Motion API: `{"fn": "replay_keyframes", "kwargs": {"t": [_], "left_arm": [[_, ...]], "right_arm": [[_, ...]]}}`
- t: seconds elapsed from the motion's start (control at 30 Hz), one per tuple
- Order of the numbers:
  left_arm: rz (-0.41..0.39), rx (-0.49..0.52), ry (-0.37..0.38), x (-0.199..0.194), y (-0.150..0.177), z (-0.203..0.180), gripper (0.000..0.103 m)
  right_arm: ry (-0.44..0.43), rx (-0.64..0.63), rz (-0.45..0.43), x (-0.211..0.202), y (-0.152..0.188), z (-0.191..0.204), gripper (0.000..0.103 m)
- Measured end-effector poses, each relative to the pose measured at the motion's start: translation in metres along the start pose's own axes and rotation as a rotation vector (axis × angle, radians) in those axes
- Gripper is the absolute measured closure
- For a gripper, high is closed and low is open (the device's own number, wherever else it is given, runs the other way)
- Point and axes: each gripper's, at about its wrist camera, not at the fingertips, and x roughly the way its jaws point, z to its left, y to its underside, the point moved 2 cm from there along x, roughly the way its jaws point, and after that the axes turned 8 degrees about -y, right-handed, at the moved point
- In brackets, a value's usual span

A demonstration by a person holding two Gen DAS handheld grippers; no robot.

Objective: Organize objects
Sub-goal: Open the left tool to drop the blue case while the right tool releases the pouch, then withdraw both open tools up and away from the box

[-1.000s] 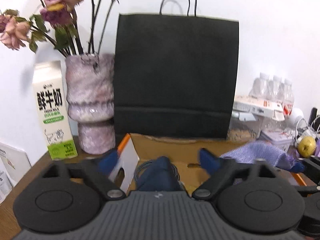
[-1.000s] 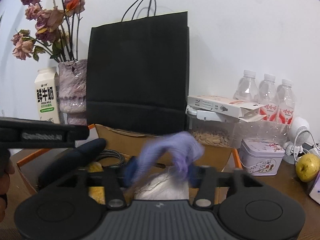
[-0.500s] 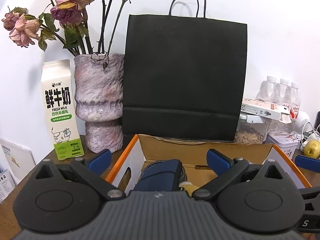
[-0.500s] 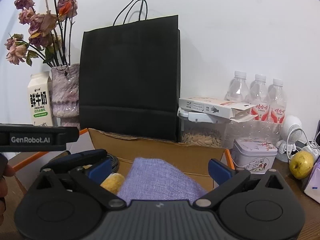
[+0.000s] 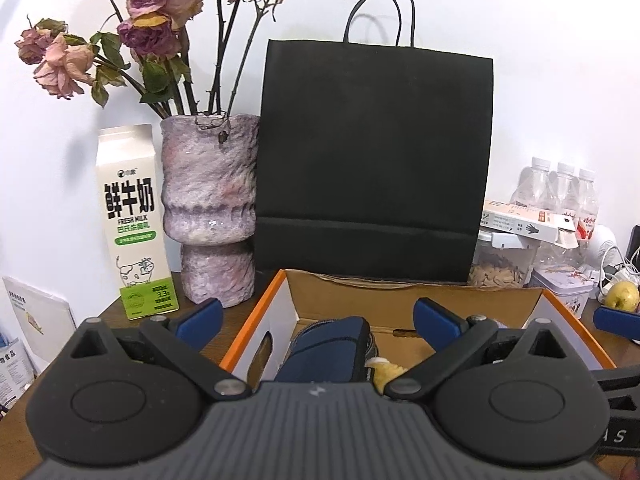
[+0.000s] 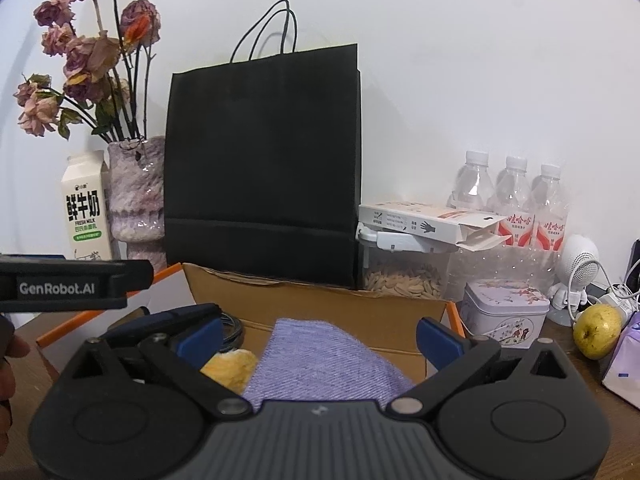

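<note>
1. Watch the purple cloth (image 6: 320, 356). It lies in the cardboard box (image 5: 400, 300), sloping up over the other contents rather than flat, and its near end runs under your right hand-held gripper (image 6: 318, 338). If you pull that hand back low, a finger could catch the weave and drag the cloth out again.
2. The box is getting crowded. A dark blue pouch (image 5: 328, 350), a coil of black cable (image 6: 232, 326) and a yellow lumpy thing (image 6: 230, 366) already sit in it beside the cloth. Anything pushed in hard from here could ride up on the cloth and tip over the box wall.
3. Mind the black paper bag (image 6: 262, 172) standing right behind the box; it looks light, so a forward nudge of the box or of either hand might topple it. The vase (image 5: 210, 208) of dried roses and the milk carton (image 5: 134, 224) stand just to the left of the box, and a wide swing of your left hand could knock them.
4. Your two hands are close together over the box, so they could clash if both move at once.
5. Your right hand-held gripper is spread to its widest and grips nothing; the cloth lies between and below the blue fingers, and no pad presses on it.
6. Your left hand-held gripper (image 5: 318, 318) is also spread wide and empty, hovering above the near left corner of the box with the pouch below it, not touching it as far as you can see.
</note>
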Motion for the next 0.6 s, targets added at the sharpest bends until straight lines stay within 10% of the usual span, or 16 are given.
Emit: {"fn": "replay_keyframes", "kwargs": {"t": [0.6], "left_arm": [[0.026,0.018,0.020,-0.052,0.013,0.015,0.000]], "right_arm": [[-0.011,0.013,0.021,-0.052,0.010,0.020,0.000]]}}
